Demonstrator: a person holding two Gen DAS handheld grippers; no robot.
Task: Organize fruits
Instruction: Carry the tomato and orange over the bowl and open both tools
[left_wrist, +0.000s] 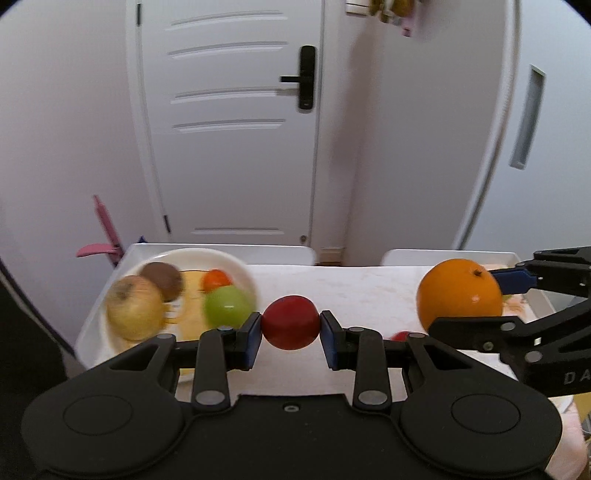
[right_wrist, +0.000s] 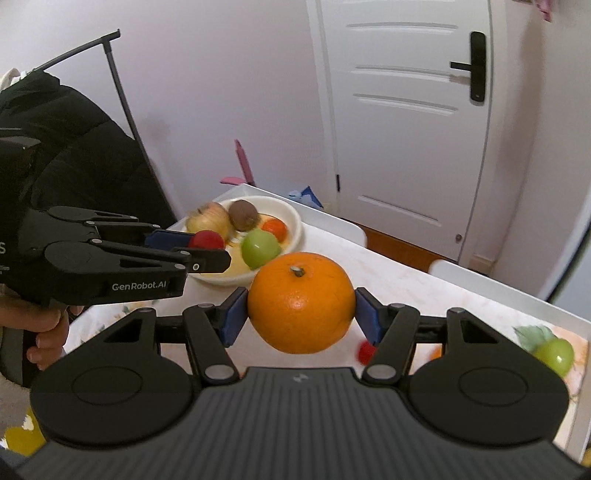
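My left gripper (left_wrist: 290, 326) is shut on a small red fruit (left_wrist: 290, 322), held above the white table (left_wrist: 362, 291). To its right, my right gripper (left_wrist: 476, 304) is shut on a large orange (left_wrist: 458, 293). The right wrist view shows that orange (right_wrist: 301, 302) between the blue pads (right_wrist: 232, 315) of the right gripper (right_wrist: 301, 314). My left gripper (right_wrist: 207, 249) comes in from the left there, carrying the red fruit (right_wrist: 206, 240). A white bowl (right_wrist: 293, 216) at the table's far left holds a yellowish apple (right_wrist: 208, 221), a kiwi (right_wrist: 243, 214), a green apple (right_wrist: 259, 248) and a small orange fruit (right_wrist: 275, 228).
Another small red fruit (right_wrist: 365, 350) lies on the table under the orange, and a green fruit (right_wrist: 554, 354) sits at the right end. White chair backs (left_wrist: 221, 253) stand beyond the table before a white door (left_wrist: 229, 122). A person's hand (right_wrist: 44, 325) grips the left gripper's handle.
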